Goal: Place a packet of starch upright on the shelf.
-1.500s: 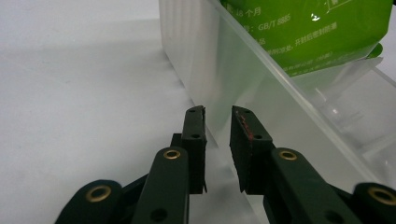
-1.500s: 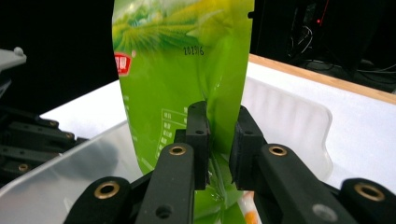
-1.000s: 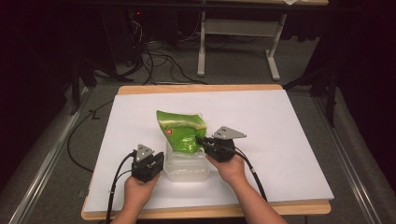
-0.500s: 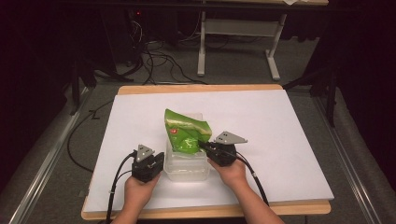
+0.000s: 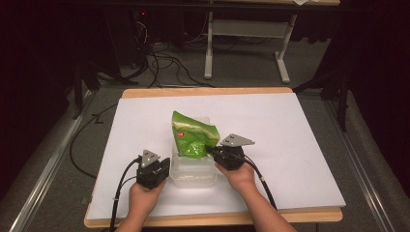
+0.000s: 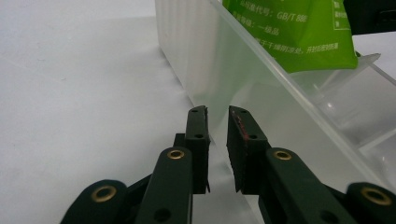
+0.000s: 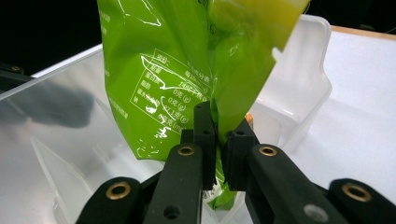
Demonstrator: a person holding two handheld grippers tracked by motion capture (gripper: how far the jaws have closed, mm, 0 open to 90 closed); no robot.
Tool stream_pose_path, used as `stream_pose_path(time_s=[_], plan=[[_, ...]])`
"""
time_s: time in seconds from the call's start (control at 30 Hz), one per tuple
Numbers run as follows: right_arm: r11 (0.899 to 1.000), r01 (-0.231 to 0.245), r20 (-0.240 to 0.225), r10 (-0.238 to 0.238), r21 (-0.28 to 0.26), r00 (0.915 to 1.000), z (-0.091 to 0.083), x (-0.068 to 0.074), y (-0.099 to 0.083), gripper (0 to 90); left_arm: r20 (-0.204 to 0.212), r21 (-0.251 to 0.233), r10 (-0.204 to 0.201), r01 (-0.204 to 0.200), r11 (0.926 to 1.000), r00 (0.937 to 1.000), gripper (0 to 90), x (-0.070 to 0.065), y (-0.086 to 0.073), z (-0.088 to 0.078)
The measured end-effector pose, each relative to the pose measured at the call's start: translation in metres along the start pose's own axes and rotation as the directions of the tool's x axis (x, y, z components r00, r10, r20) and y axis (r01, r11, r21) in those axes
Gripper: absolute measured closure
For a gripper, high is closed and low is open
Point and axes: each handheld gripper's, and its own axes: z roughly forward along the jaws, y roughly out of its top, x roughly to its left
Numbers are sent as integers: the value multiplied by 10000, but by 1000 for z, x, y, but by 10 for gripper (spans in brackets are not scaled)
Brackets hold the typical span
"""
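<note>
The right hand-held gripper [image 7: 215, 140] pinches the green pouch's [image 5: 191, 135] thin edge; light, crinkly and slippery, it wants that seam grip. The left hand-held gripper [image 6: 218, 122] clamps the clear box's [image 5: 193, 171] stiff wall.

Bright overhead light on the white table [image 5: 300, 145], dark surroundings; close-up views slightly soft, bag [image 7: 187, 70] glaring.

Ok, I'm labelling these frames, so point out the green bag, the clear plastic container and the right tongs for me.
green bag [image 5: 191, 137], high view, middle of its printed face.
clear plastic container [image 5: 193, 175], high view, bare near wall.
right tongs [image 7: 217, 140], right gripper view, midway between the tips, shut on the bag's edge.
</note>
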Motion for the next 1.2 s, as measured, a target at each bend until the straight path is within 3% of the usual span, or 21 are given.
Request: stream_pose_path(time_s=[0.1,0.2,0.3,0.43,0.53,0.77,0.87,0.97,1.07,1.1,1.13,1.2], plan=[[10000,55,-50,-55,53,10000,0,0,2,859,16,7,-22,22,10000,10000,780,0,0,1],[9998,-178,-201,177,-50,9996,3,-1,-2,872,9,35,-35,35,10000,10000,780,0,0,1],[10000,-15,-134,16,79,9999,2,0,-1,863,-11,66,-72,72,10000,10000,770,1,0,1],[9999,5,7,-5,127,10000,-2,0,5,681,-249,-149,-131,128,9998,9996,668,5,3,-4],[9999,-31,-45,30,-134,10000,-9,-1,10,578,-651,-457,182,-212,9987,9977,615,9,5,-10],[9993,98,-7,-99,-369,10000,-31,-2,15,495,-1275,-913,514,-634,9938,9905,556,20,12,-33],[9988,73,253,-61,-476,9997,-45,-10,13,480,-1099,-893,558,-658,9938,9924,534,26,13,-42],[9991,42,615,-16,-418,9981,-64,-25,8,463,-1280,-887,695,-812,9927,9893,527,33,13,-50],[9992,-98,1103,141,-395,9938,-87,-43,1,438,-1234,-1104,325,-462,9928,9918,520,46,16,-63],[9992,-98,1103,141,-395,9938,-87,-43,1,438,-1234,-1104,325,-462,9928,9918,511,46,16,-63],[9986,-175,1538,250,-499,9878,-105,-57,-7,417,-1288,-1122,316,-462,9926,9912,511,49,16,-65],[9968,-397,1834,517,-687,9817,-120,-69,-17,399,-1464,-1066,325,-484,9931,9887,502,56,14,-69]])
